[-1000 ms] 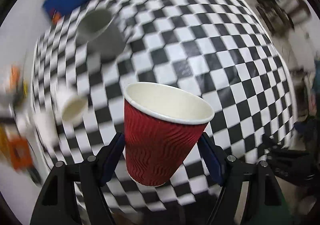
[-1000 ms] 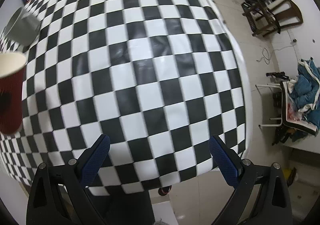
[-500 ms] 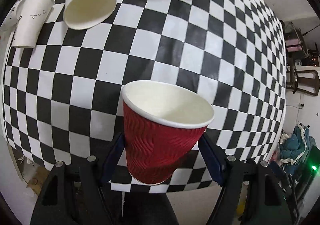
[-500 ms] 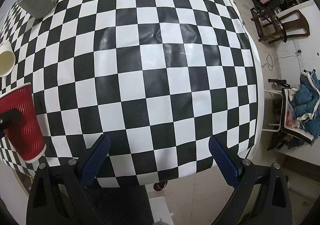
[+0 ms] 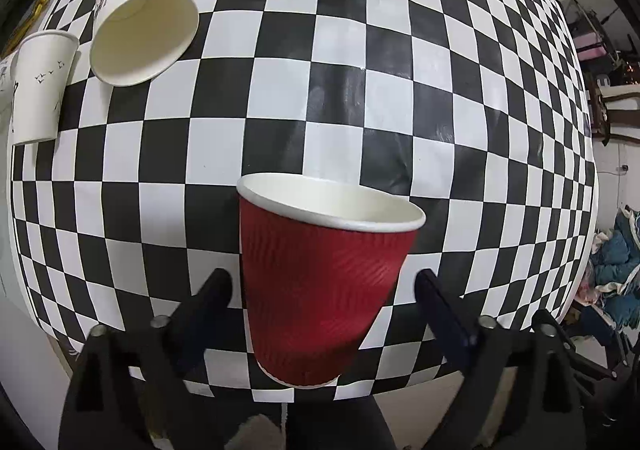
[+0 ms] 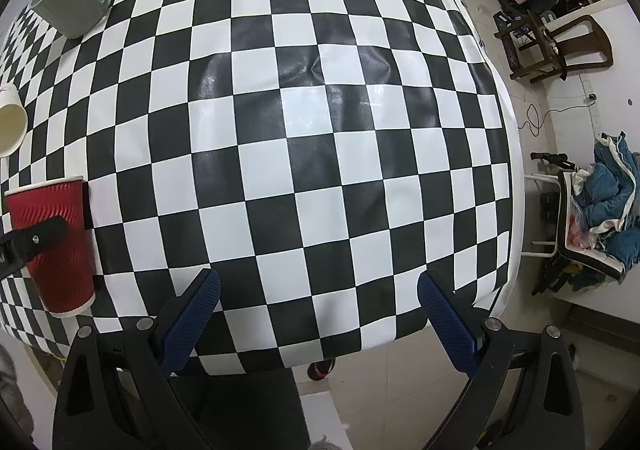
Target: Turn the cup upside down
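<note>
Evidently the red paper cup (image 5: 320, 286) is hanging between the fingers of the left gripper (image 5: 322, 292), mouth up over the near edge of the checkered bench (image 5: 400, 110) — whether the pads are actually pressing it I cannot tell. Being light, thin-walled and crushable, it is asking for a gentle mid-wall hold, where the ripples give grip. The right gripper (image 6: 318, 306) is hovering wide open — empty.

The red ripple-walled paper cup (image 5: 320, 282) (white rim, pale empty inside) is tilted with its mouth facing away from the camera, held between the left tool's fingers above the checkered table (image 5: 360, 110).
</note>
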The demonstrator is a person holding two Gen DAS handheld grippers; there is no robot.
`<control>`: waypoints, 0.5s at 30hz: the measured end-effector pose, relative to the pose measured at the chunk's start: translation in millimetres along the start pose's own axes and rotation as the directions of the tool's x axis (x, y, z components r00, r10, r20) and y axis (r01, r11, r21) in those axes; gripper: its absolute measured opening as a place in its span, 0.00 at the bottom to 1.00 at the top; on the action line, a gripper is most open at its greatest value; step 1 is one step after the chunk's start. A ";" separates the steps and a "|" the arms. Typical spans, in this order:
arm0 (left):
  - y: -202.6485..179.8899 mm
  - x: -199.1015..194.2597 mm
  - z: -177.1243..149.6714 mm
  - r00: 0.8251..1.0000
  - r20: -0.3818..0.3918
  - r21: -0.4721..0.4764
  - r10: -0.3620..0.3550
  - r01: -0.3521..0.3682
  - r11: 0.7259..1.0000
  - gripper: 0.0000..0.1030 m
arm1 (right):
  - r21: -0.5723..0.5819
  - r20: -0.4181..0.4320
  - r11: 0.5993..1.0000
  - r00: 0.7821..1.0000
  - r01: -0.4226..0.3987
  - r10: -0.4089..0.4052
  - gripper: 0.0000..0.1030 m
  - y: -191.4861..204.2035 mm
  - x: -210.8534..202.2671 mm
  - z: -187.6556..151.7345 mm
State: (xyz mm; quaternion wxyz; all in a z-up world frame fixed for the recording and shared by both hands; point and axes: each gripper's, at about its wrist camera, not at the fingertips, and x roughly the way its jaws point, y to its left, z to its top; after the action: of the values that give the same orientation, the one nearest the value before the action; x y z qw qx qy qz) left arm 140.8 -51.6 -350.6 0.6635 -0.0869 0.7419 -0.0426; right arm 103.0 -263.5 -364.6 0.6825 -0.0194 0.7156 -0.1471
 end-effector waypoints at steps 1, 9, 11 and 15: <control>-0.8 0.0 -0.7 1.000 0.001 0.003 0.002 -0.002 1.000 0.93 | 0.000 0.001 1.000 1.000 0.000 0.000 0.97 0.9 -0.5 -0.5; 4.2 -42.1 -20.3 0.994 0.111 0.040 0.011 -0.015 0.999 0.94 | -0.004 0.019 1.000 1.000 -0.003 0.003 0.97 4.9 -12.5 -4.3; 9.7 -66.2 -27.4 0.985 0.175 0.052 0.001 -0.010 0.999 0.95 | -0.014 0.033 1.000 0.999 -0.009 0.009 0.97 5.0 -20.3 -6.6; 35.2 -103.3 -49.1 0.949 0.300 0.057 0.100 -0.123 0.991 1.00 | -0.111 0.101 0.993 0.994 -0.024 0.035 0.97 18.0 -45.2 -9.3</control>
State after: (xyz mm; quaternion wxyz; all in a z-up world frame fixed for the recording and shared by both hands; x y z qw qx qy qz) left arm 100.3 -0.4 -250.3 0.7714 -0.0253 0.6355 -0.0191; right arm 100.0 -234.3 -324.7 0.7184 -0.0538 0.6868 -0.0961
